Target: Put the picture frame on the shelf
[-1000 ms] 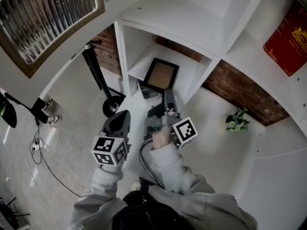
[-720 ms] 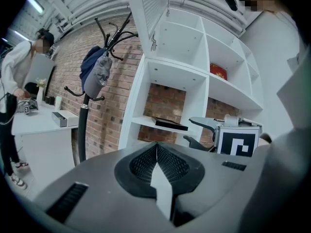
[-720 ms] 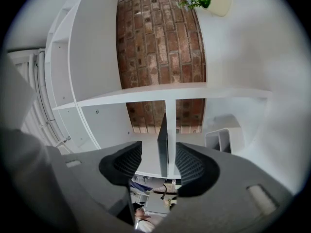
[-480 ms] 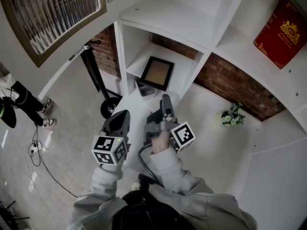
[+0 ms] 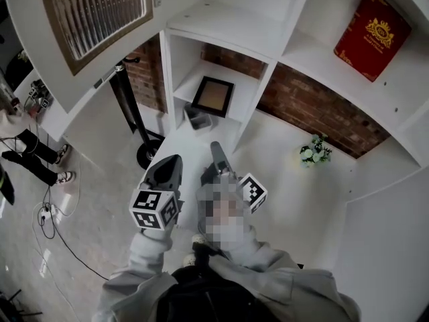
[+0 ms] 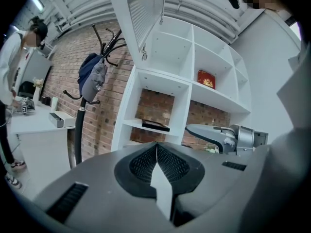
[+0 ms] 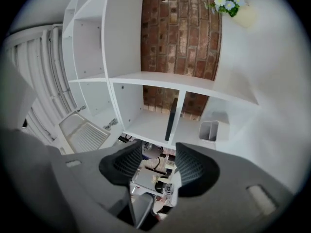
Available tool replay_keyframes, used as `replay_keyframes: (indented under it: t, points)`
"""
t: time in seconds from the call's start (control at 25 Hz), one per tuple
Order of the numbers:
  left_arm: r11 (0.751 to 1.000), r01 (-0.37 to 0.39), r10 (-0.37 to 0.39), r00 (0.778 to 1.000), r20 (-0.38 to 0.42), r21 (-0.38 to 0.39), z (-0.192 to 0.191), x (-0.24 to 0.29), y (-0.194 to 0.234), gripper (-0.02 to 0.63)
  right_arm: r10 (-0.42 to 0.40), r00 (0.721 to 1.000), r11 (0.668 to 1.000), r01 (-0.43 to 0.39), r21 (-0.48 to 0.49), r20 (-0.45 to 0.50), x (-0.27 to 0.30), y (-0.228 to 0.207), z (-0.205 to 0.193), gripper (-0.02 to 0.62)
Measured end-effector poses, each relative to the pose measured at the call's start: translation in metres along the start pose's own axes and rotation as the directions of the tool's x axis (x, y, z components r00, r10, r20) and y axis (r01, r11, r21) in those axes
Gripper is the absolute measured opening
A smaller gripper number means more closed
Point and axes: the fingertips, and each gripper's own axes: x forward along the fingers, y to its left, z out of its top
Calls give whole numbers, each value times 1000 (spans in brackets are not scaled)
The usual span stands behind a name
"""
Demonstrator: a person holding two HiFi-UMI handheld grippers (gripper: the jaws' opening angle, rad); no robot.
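The dark picture frame (image 5: 213,96) with a tan inside stands in the lower left cubby of the white shelf unit (image 5: 231,29). It shows as a dark slab (image 6: 156,125) in the left gripper view and edge-on (image 7: 171,119) in the right gripper view. My right gripper (image 5: 216,146) is open, holds nothing, and hangs well back from the cubby, with its pads apart (image 7: 159,159). My left gripper (image 5: 171,161) stays lower left of it, jaws pressed together (image 6: 156,147) with nothing between them.
A small open box (image 5: 198,119) sits on the counter in front of the cubby. A red box (image 5: 371,25) stands on a higher shelf, and flowers (image 5: 314,151) sit at the right. A black coat stand (image 5: 127,106) and a person's legs (image 5: 33,159) are at the left.
My right gripper has drawn back from the cubby toward me, leaving the frame standing on the shelf. The head view has tilted up. The left gripper has hardly moved.
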Motion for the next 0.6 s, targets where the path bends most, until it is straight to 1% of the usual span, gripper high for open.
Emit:
replay_keyframes:
  t: [0.12, 0.24, 0.32, 0.4, 0.44, 0.48, 0.56, 0.6]
  points:
    - [1000, 27, -27, 1000, 0, -1, -3, -12, -13, 5, 27, 999, 992, -33, -119, -47, -15, 17, -9, 212]
    - [998, 57, -57, 998, 0, 3, -5, -28, -28, 5, 12, 996, 965, -35, -261, -88, -34, 29, -18, 209]
    - [997, 76, -76, 997, -1, 21, -7, -38, -38, 5, 0, 995, 926, -36, -376, -96, -48, 38, -22, 207]
    - [995, 97, -97, 995, -11, 37, -10, -46, -49, 5, -23, 997, 873, -19, -487, -79, -63, 46, -22, 205]
    - [993, 106, -106, 994, -15, 46, -11, -50, -54, 5, -36, 998, 849, -1, -528, -60, -71, 50, -20, 184]
    - [992, 114, -113, 993, -15, 56, -13, -53, -59, 5, -44, 998, 833, 14, -553, -40, -80, 53, -19, 121]
    - [989, 130, -130, 991, -13, 73, -17, -60, -68, 5, -41, 999, 813, 24, -582, -15, -95, 60, -17, 64]
    - [987, 142, -141, 990, -13, 77, -19, -64, -74, 5, -36, 999, 799, 24, -600, -8, -103, 65, -17, 54]
